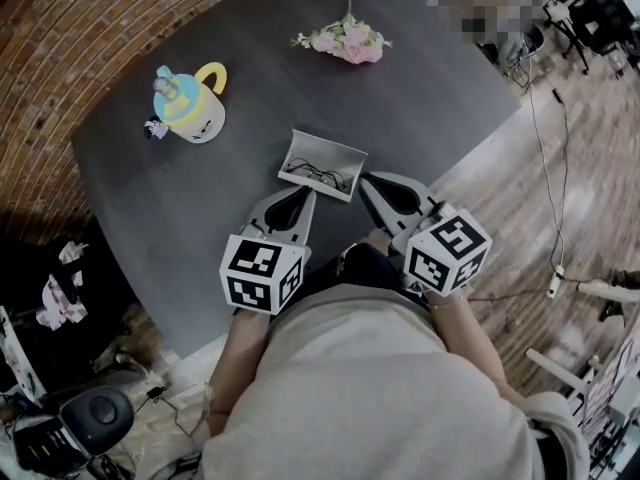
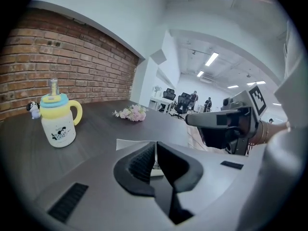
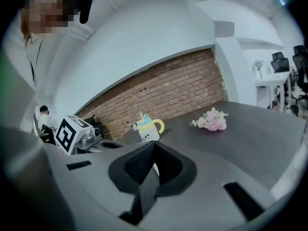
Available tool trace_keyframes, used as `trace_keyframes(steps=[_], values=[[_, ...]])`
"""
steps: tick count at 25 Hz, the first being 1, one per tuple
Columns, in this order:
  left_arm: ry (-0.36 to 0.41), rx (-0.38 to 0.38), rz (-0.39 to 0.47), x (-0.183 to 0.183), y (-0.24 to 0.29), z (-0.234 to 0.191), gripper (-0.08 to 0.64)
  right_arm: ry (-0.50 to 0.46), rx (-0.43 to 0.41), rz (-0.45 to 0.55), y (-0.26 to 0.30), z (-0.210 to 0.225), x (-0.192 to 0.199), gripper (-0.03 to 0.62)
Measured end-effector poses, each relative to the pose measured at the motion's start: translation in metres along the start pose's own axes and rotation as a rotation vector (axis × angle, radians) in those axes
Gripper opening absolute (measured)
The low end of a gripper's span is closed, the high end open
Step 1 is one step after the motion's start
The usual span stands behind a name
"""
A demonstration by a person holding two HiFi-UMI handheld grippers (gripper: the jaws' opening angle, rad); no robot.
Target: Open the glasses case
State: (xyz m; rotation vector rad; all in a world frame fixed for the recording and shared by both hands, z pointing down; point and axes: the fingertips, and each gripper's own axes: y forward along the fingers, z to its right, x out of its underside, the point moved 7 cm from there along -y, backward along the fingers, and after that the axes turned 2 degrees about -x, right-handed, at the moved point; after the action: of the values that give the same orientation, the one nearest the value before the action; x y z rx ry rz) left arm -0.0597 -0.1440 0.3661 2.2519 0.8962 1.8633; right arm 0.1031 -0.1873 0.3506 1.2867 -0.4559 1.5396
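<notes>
The glasses case lies open on the dark table, its pale lid standing up and a pair of dark-rimmed glasses inside. My left gripper is shut, its tips just short of the case's near left edge. In the left gripper view the jaws meet, and the case's pale edge shows behind them. My right gripper is also shut, close to the case's near right corner. Its jaws are closed with nothing visibly between them.
A yellow and blue lidded cup stands at the table's far left with a small figurine beside it. Pink flowers lie at the far edge. The table's right edge drops to a wooden floor with cables.
</notes>
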Motion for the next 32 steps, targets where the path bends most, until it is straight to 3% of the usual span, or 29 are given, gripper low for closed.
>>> trace_keyframes(steps=[8,32], values=[[0.001,-0.007,-0.043,0.01,0.001,0.003,0.032,0.005,-0.031,-0.066,0.003,-0.012,0.017,0.005],[-0.039,0.044,-0.071,0.017,0.003,0.01,0.032,0.005,0.015,-0.081,-0.003,-0.011,0.027,0.005]])
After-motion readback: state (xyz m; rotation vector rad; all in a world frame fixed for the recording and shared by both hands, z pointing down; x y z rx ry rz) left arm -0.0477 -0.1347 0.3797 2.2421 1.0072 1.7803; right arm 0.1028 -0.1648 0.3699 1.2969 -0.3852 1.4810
